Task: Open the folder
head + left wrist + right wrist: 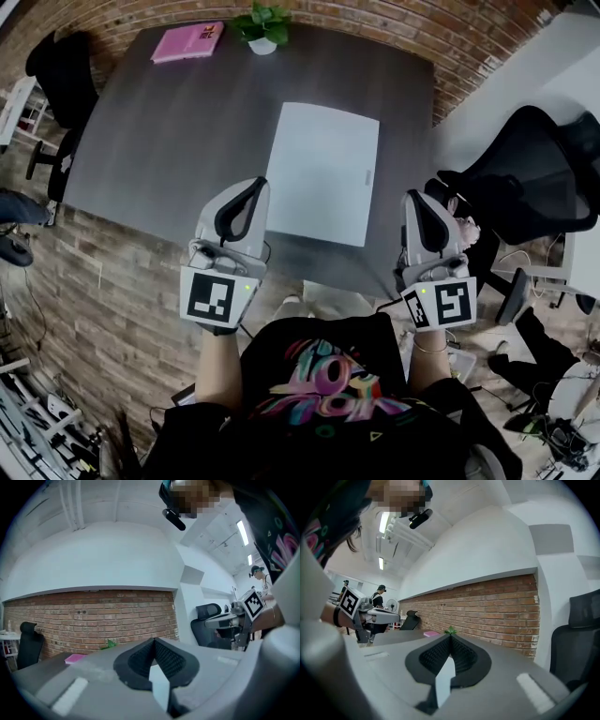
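Observation:
A white folder [323,172] lies closed and flat on the dark grey table [178,131], right of centre. My left gripper [256,185] hovers over the table's near edge, just left of the folder's near left corner, jaws shut and empty. My right gripper [418,199] is held level just past the folder's right edge, at the table's near right corner, also shut with nothing in it. In the left gripper view the shut jaws [153,641] point at the brick wall. The right gripper view shows its own shut jaws [450,637] the same way.
A pink book [187,41] and a small potted plant [262,26] sit at the table's far edge. Black office chairs stand at the left [58,70] and right [525,178]. A brick wall [450,37] curves behind the table. A person stands far off [382,592].

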Demonstrator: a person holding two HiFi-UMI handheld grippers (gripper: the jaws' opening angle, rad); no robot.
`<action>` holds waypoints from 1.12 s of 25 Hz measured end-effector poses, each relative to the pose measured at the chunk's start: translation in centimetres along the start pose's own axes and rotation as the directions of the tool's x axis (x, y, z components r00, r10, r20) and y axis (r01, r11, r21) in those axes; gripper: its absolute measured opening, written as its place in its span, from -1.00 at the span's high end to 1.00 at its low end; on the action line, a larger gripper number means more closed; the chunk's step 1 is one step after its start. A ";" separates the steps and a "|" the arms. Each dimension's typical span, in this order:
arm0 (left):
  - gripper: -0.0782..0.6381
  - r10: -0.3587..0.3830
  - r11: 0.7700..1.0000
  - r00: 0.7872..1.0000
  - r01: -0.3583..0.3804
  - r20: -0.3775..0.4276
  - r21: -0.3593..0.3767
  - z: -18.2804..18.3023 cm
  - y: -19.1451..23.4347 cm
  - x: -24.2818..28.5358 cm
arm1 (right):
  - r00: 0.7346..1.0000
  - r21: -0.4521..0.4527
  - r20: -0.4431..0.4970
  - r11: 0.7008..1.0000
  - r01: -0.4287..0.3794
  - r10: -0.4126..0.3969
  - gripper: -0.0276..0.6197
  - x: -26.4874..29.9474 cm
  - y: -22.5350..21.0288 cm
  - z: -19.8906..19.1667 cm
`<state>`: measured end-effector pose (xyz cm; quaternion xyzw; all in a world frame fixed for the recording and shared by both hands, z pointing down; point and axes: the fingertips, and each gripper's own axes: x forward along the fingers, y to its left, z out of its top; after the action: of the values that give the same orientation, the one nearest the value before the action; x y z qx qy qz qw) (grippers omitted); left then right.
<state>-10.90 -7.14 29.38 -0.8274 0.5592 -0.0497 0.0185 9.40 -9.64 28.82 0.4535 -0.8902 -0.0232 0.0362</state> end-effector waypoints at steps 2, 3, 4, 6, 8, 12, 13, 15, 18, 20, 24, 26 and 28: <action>0.78 -0.004 1.000 1.000 0.004 -0.004 0.012 0.2 0.1 2.1 | 1.000 0.008 0.001 1.000 -0.013 0.013 0.91 1.4 -1.4 0.0; 0.78 -0.007 1.000 1.000 0.007 -0.008 0.017 0.2 0.0 3.1 | 1.000 0.015 0.000 1.000 -0.020 0.020 0.91 2.0 -2.0 -0.1; 0.78 -0.010 1.000 1.000 0.011 -0.012 0.019 0.2 -0.1 4.0 | 1.000 0.022 -0.001 0.999 -0.028 0.028 0.91 2.6 -2.5 -0.1; 0.78 -0.016 1.000 1.000 0.016 -0.019 0.021 0.3 -0.3 5.6 | 0.999 0.036 -0.004 0.998 -0.047 0.048 0.91 3.5 -3.4 -0.3; 0.78 -0.020 0.999 1.000 0.020 -0.022 0.025 0.3 -0.5 6.9 | 0.998 0.046 -0.009 0.997 -0.066 0.067 0.91 4.1 -4.0 -0.4; 0.78 -0.035 0.999 0.999 0.036 -0.039 0.021 -0.1 -0.7 8.7 | 0.996 0.062 -0.021 0.995 -0.082 0.084 0.91 5.0 -4.8 -0.8; 0.78 -0.039 0.999 0.998 0.040 -0.040 0.024 0.0 -0.7 9.1 | 0.996 0.065 -0.024 0.994 -0.083 0.085 0.91 5.2 -4.9 -0.9; 0.78 -0.050 0.998 0.998 0.052 -0.044 0.034 0.2 -0.7 9.7 | 0.996 0.068 -0.029 0.994 -0.083 0.085 0.91 5.4 -5.1 -0.9; 0.78 -0.073 0.997 0.997 0.074 -0.040 0.028 0.4 -0.7 10.6 | 0.996 0.071 -0.037 0.995 -0.076 0.079 0.91 5.8 -5.3 -1.0; 0.78 -0.088 0.996 0.995 0.089 -0.040 0.027 0.3 -0.7 10.9 | 0.996 0.084 -0.049 0.994 -0.069 0.073 0.91 5.8 -5.3 -1.4; 0.78 -0.118 0.993 0.992 0.119 -0.055 0.023 -0.5 -1.0 11.2 | 0.993 0.137 -0.098 0.989 -0.054 0.068 0.91 5.7 -5.3 -3.2; 0.78 -0.134 0.990 0.989 0.136 -0.059 0.025 -1.0 -1.3 11.2 | 0.990 0.172 -0.126 0.984 -0.043 0.065 0.91 5.5 -5.2 -4.4; 0.78 -0.147 0.988 0.987 0.149 -0.064 0.029 -1.6 -1.6 11.1 | 0.987 0.210 -0.149 0.977 -0.027 0.060 0.91 5.2 -5.1 -5.6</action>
<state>-5.50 -16.82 31.80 -0.8643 0.4955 -0.0859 0.0116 10.99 -16.91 34.27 0.4357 -0.8920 0.1059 0.0580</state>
